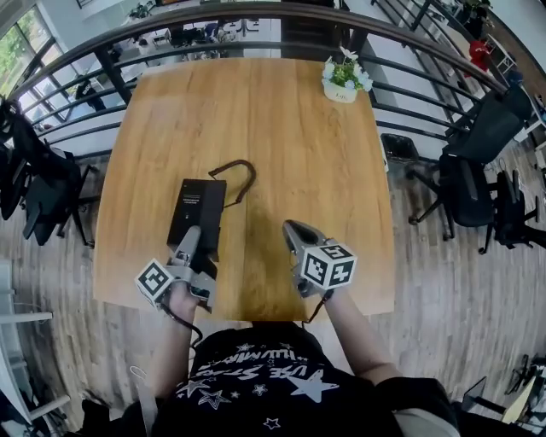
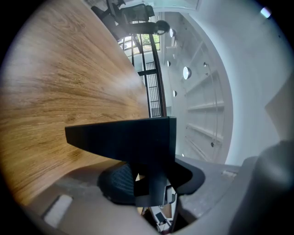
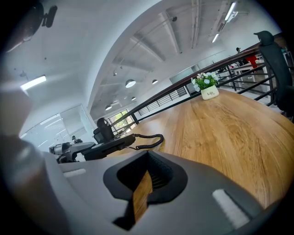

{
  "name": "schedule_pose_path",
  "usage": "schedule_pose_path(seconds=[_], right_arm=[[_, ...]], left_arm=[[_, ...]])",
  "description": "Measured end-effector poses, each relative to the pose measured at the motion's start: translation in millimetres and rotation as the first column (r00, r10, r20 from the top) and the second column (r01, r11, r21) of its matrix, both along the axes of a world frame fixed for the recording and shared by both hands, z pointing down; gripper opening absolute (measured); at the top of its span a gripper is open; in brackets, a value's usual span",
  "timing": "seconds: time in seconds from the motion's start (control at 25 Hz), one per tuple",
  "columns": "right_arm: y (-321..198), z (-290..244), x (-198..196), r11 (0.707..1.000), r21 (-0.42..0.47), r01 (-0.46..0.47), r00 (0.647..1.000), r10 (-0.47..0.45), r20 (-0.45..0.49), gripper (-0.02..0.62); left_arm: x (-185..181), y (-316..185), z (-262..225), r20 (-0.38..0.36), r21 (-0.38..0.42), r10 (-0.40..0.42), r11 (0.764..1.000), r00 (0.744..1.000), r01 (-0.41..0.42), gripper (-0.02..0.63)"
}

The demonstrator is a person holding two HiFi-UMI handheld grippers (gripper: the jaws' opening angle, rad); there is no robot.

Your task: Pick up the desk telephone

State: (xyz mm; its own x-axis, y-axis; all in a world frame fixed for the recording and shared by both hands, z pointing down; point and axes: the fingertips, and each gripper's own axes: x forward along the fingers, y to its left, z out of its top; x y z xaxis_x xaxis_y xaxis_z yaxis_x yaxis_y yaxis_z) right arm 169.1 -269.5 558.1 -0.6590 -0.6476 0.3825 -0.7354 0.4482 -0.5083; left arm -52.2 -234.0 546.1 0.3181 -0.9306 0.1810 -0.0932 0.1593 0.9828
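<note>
The black desk telephone (image 1: 197, 213) lies lengthwise over the left half of the wooden table (image 1: 299, 145), and its coiled cord (image 1: 238, 173) curls away at its far end. My left gripper (image 1: 194, 239) is shut on the phone's near edge. In the left gripper view the dark slab of the phone (image 2: 124, 140) fills the space between the jaws. My right gripper (image 1: 293, 229) hovers to the phone's right over bare wood, shut and holding nothing. In the right gripper view the phone (image 3: 110, 145) and cord (image 3: 149, 140) show at the left, held by the left gripper (image 3: 69, 149).
A small white pot of flowers (image 1: 345, 81) stands at the table's far right corner. A dark metal railing (image 1: 256, 17) curves behind the table. Black office chairs stand at the right (image 1: 478, 162) and at the left (image 1: 34, 188).
</note>
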Motion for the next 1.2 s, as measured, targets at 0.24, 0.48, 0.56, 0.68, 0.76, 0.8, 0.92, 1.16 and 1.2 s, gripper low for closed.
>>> schedule_pose_path(seconds=[0.24, 0.48, 0.56, 0.68, 0.76, 0.8, 0.92, 1.16, 1.2], right_arm=[[15, -17, -13, 0.999, 0.019, -0.030, 0.999, 0.030, -0.011, 0.002], [68, -28, -48, 0.998, 0.048, -0.031, 0.999, 0.032, -0.019, 0.002], [90, -35, -58, 0.997, 0.067, -0.024, 0.999, 0.026, -0.021, 0.002], [121, -46, -70, 0.995, 0.094, -0.024, 0.999, 0.026, -0.024, 0.002], [140, -48, -73, 0.994, 0.102, -0.027, 0.999, 0.030, -0.025, 0.002], [149, -49, -73, 0.994, 0.105, -0.030, 0.999, 0.033, -0.027, 0.002], [176, -51, -71, 0.993, 0.111, -0.045, 0.998, 0.048, -0.028, 0.002], [231, -53, -72, 0.990, 0.116, -0.083, 0.996, 0.085, -0.014, 0.002], [239, -55, -73, 0.989, 0.118, -0.090, 0.996, 0.091, -0.003, 0.002]], left_arm=[[-13, 27, -11, -0.041, 0.024, 0.016, 1.000, 0.999, -0.015, 0.187], [-41, 80, -18, -0.042, 0.043, 0.048, 0.998, 0.998, -0.047, 0.187], [-48, 101, -19, -0.054, 0.048, 0.052, 0.998, 0.997, -0.050, 0.187], [-57, 131, -20, -0.070, 0.048, 0.053, 0.998, 0.996, -0.050, 0.187], [-60, 148, -19, -0.074, 0.048, 0.059, 0.997, 0.996, -0.056, 0.187], [-60, 156, -20, -0.077, 0.051, 0.063, 0.997, 0.995, -0.059, 0.187], [-61, 177, -21, -0.087, 0.064, 0.073, 0.996, 0.993, -0.068, 0.187], [-64, 222, -26, -0.086, 0.081, 0.111, 0.991, 0.990, -0.104, 0.187], [-66, 229, -28, -0.082, 0.083, 0.118, 0.990, 0.990, -0.111, 0.187]])
